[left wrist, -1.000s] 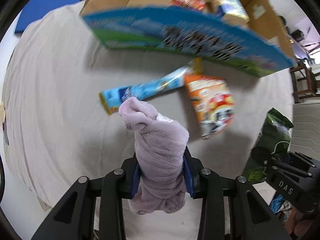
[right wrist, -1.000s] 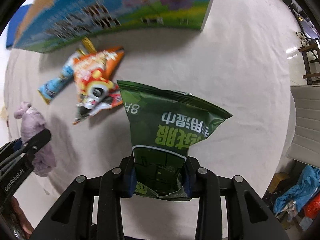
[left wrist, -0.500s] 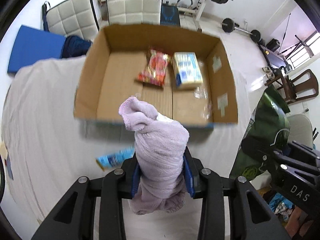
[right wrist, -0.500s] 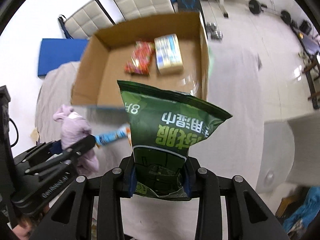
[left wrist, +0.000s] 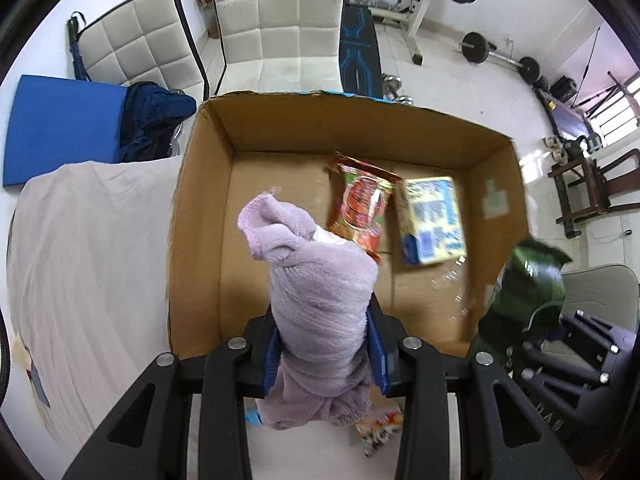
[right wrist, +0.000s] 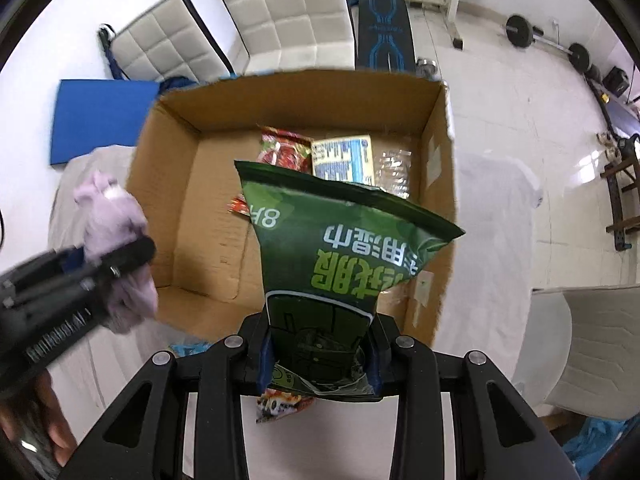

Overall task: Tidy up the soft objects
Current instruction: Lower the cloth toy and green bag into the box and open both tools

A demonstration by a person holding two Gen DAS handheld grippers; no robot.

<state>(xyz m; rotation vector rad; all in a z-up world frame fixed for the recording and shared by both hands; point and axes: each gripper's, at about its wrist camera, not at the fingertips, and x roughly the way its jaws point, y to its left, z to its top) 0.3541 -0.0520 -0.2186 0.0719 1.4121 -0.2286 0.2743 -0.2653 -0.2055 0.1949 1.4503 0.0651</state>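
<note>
Both sets of jaws are clamped on soft goods. The left gripper (left wrist: 324, 354) squeezes a lilac plush bundle (left wrist: 316, 280) between its blue pads, the bundle standing upright out of the fingers and hanging below them too. It is held over the near edge of the open cardboard box (left wrist: 200, 220), angled down into it. The right gripper (right wrist: 318, 360) pinches a green wet-wipes pack (right wrist: 340, 256) by one end, the pack fanning upward over the box's right half. Inside the box lie a red snack packet (left wrist: 362, 208) and a yellow-and-blue tissue pack (left wrist: 432, 220), side by side. The box sits on a table draped in pale cloth (left wrist: 80, 264).
</note>
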